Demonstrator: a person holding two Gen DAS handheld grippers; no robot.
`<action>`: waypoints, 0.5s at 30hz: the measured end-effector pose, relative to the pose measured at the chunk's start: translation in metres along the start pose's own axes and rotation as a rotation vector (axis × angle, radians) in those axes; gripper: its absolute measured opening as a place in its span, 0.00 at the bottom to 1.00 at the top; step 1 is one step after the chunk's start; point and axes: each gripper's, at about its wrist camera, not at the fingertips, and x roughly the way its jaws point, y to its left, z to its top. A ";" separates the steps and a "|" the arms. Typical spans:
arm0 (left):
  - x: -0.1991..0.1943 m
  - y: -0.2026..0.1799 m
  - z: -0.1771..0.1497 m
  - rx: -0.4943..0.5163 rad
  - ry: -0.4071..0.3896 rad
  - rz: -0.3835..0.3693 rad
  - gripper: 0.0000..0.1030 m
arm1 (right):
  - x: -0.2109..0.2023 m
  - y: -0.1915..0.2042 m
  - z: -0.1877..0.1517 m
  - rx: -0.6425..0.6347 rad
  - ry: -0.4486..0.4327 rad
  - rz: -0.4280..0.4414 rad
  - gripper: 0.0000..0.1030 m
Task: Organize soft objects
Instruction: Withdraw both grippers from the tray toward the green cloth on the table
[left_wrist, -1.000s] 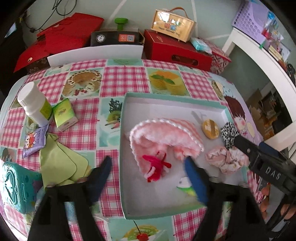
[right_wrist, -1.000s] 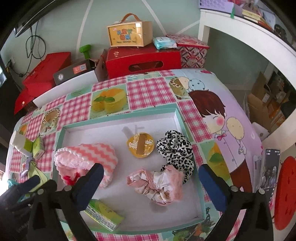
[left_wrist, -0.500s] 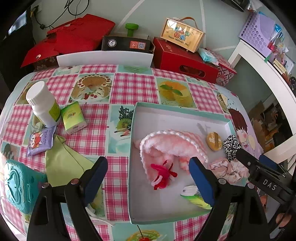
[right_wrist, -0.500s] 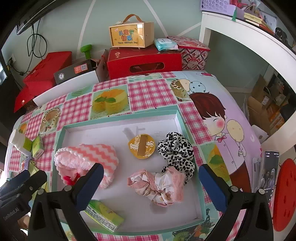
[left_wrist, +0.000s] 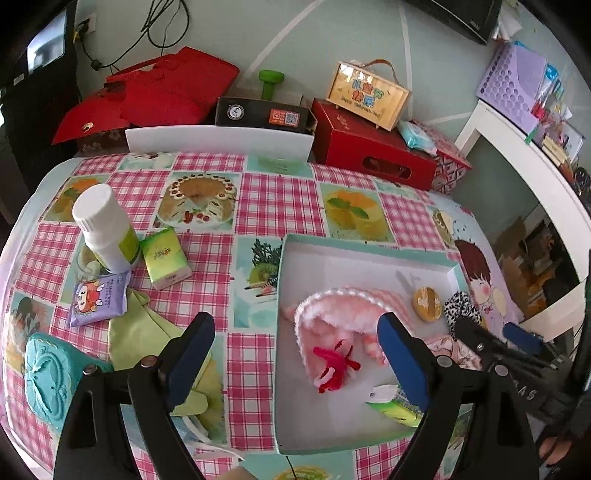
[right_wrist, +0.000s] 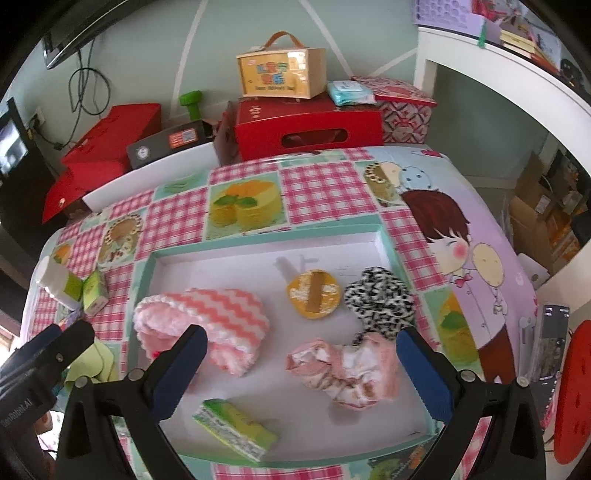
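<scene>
You have a good part of the sorting done, judging by the tray (right_wrist: 386, 240). Inside it lie the pink hat (right_wrist: 207, 321), the leopard scrunchie (right_wrist: 380, 302), the pink scrunchie (right_wrist: 343, 369), a yellow puff (right_wrist: 314, 297) and a green tissue pack (right_wrist: 236, 430).

What is left sits on the tablecloth to the tray's left: the green cloth (left_wrist: 144, 332) just beside the left finger, the teal pouch (left_wrist: 48, 376) at the near-left edge, the purple wipes pack (left_wrist: 98, 299) and a second tissue pack (left_wrist: 166, 258), with the white bottle (left_wrist: 107, 232) standing behind them. The bottle is hard, so you probably leave it alone.

Your left gripper (left_wrist: 295, 358) stands wide and holds nothing; it hovers over the tray's left wall, one finger above the cloth side, one above the hat. Your right gripper (right_wrist: 299, 373) is equally wide and empty, poised over the pink scrunchie without touching it.

Your likely next pick is the green cloth, since it lies nearest the left claw. It is thin and flat, so pinch a raised fold rather than the flat sheet.
</scene>
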 end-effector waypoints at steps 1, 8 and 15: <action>-0.002 0.003 0.001 -0.010 -0.005 0.002 0.88 | 0.000 0.004 0.000 -0.004 0.000 0.006 1.00; -0.026 0.034 0.014 -0.059 -0.050 0.066 0.88 | -0.004 0.034 0.000 -0.027 -0.006 0.068 1.00; -0.064 0.084 0.025 -0.116 -0.148 0.191 0.88 | -0.006 0.066 0.000 -0.081 -0.012 0.112 1.00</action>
